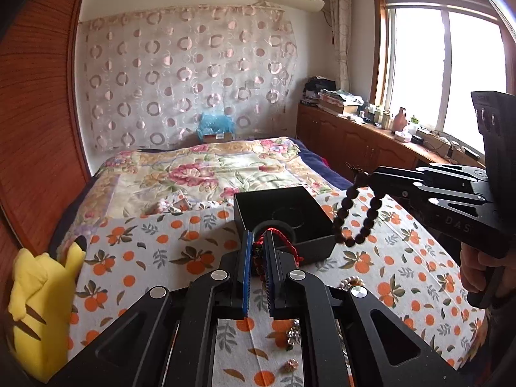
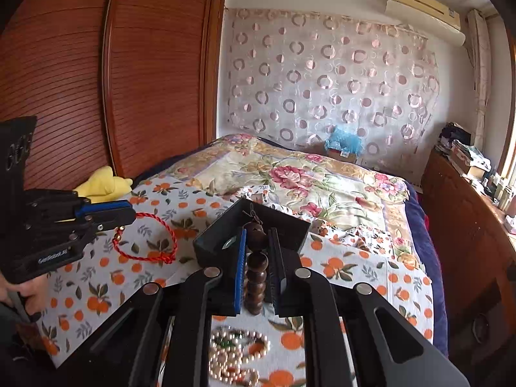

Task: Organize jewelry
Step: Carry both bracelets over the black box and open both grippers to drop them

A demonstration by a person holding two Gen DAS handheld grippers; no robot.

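The left gripper (image 1: 258,242) clamps a red cord bracelet (image 2: 146,238); the right gripper (image 2: 258,242) clamps a wooden bead bracelet (image 1: 358,216) beside the black box (image 1: 283,213).

A table is covered by a white cloth printed with oranges and leaves (image 1: 135,258). On it rests an open black box (image 1: 283,216). Nearer the cameras a heap of pearl necklaces (image 2: 235,354) lies on the cloth, with small metal trinkets (image 1: 292,335) beside. Behind the table stands a bed with a floral quilt (image 1: 206,167).
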